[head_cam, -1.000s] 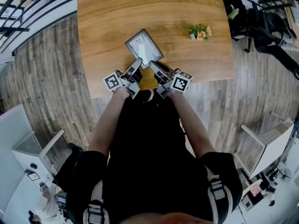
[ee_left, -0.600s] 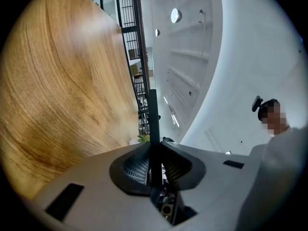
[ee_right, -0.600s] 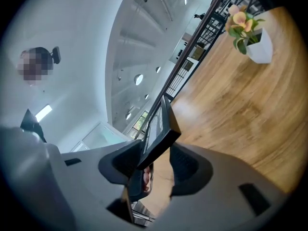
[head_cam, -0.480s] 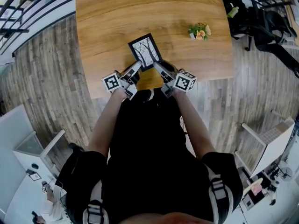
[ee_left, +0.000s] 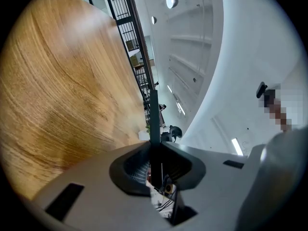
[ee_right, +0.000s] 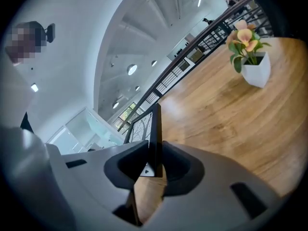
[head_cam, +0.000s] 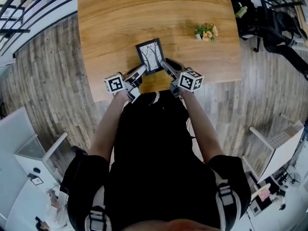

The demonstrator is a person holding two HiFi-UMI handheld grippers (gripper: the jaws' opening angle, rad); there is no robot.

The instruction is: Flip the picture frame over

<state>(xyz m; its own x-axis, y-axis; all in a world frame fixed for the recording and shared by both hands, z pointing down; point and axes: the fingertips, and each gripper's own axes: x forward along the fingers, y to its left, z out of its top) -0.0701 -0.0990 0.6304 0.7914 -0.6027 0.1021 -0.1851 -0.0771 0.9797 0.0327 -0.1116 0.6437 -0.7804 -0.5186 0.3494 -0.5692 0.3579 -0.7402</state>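
Black picture frame (head_cam: pixel 150 56): at the middle of the head view, just above the near edge of the wood surface (head_cam: pixel 115 18), with its print of bare trees facing up. I cannot tell whether its back rests on the wood or hangs just clear of it.
Left tongs (head_cam: pixel 143 68): narrow and pinched on the lower-left part of the frame. In the left gripper view the picture frame (ee_left: pixel 154 114) shows edge-on as a thin dark strip running straight out from between the pads.
Right tongs (head_cam: pixel 164 63): the jaws are closing with the lower-right part of the picture frame (ee_right: pixel 155 124) between them, and the pads look to be on it already.
Weight: light, by my judgement, since two small pinches near one end carry it.
Stiffness: rigid. It shows no sag or bend between the two holds, so it should turn as one piece if both wrists roll together.
Fragility: probably glazed over the print, though the pane itself cannot be made out. It is best laid down flat, not dropped on a corner.
Slip: the moulding looks smooth and thin, so each pad has only a narrow strip to bite on. If one side loosens, the frame could pivot about the other.
Where to hold: on the moulding near two neighbouring corners, as now, or on opposite side rails. Keep the pads off the picture face.
Flower pot (head_cam: pixel 206 32): upper right on the surface, well apart from the frame.
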